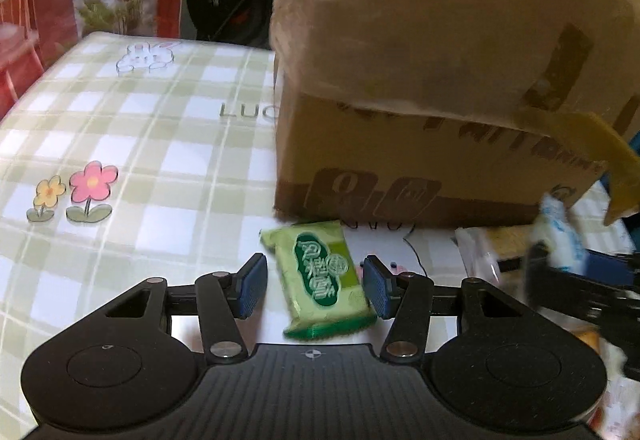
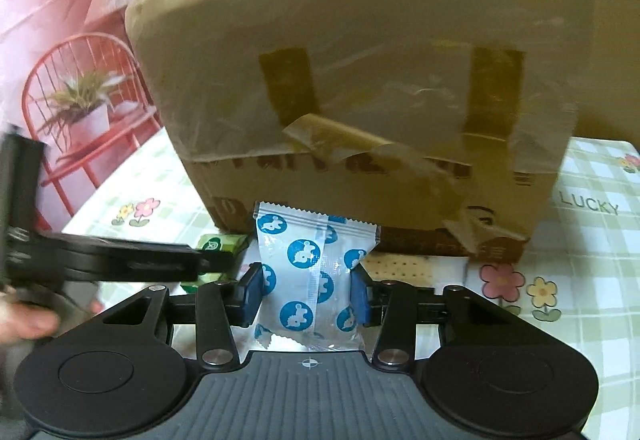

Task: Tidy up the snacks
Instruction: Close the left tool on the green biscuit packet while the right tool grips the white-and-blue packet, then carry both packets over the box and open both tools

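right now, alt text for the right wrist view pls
The right gripper pinches a white packet with blue dots, upright in front of a taped cardboard box on a checked tablecloth. The left gripper reaches in from the left by a green packet.

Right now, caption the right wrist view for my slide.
Right gripper pinching a blue-dotted white snack packet before the taped cardboard box.

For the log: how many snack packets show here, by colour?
Green packet: 1
White packet with blue dots: 1
Clear packet of crackers: 1
Total: 3
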`<state>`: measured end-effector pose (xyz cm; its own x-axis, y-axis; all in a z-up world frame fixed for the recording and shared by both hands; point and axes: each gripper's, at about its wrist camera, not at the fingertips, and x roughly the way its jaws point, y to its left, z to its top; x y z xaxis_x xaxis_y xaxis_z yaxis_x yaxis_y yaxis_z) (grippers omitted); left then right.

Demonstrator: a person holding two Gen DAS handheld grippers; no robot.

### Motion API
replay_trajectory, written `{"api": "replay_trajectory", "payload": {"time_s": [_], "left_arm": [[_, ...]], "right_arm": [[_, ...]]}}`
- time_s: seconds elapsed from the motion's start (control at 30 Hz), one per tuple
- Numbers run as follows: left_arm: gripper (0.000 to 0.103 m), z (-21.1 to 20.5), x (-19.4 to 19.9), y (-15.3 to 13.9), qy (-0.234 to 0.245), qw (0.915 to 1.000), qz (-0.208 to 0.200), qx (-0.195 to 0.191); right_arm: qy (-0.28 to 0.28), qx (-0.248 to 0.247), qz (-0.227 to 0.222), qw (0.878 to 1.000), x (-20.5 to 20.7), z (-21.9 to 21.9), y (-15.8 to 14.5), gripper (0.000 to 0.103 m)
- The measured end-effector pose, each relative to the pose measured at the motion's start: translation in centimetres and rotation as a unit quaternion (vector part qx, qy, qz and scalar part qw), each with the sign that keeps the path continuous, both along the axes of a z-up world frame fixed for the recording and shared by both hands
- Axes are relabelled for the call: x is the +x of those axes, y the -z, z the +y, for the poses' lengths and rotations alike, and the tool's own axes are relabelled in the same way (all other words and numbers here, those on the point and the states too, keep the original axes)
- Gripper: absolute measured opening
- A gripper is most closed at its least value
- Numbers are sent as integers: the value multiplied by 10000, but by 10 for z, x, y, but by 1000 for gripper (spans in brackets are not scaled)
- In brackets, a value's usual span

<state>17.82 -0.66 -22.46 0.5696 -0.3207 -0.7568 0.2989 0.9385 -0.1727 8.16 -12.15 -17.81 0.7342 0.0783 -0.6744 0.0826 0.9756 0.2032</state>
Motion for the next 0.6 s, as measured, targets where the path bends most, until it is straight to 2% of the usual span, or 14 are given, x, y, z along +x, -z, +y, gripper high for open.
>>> {"api": "replay_trajectory", "payload": {"time_s": [0.07, 0.1, 0.2, 0.33, 0.47, 0.6], "left_arm": [[51, -8, -2, 0, 31, 9998, -57, 181], [42, -9, -4, -1, 62, 9997, -73, 206], [41, -4, -13, -5, 122, 9998, -42, 167], [41, 10, -29, -21, -1, 9996, -208, 203], [41, 28, -45, -55, -174, 9978, -609, 189], [41, 38, -54, -97, -323, 9932, -1113, 122]], "right_arm": [[9, 58, -58, 10000, -4, -4, -2, 41], [5, 81, -85, 9999, -6, -5, -3, 41], [-32, 142, -184, 9997, -12, -6, -5, 41], [-136, 268, -319, 9990, -18, -3, -10, 41], [-328, 343, -624, 9969, -20, 1, -24, 41], [-570, 415, -1061, 9919, -21, 2, -52, 41]]}}
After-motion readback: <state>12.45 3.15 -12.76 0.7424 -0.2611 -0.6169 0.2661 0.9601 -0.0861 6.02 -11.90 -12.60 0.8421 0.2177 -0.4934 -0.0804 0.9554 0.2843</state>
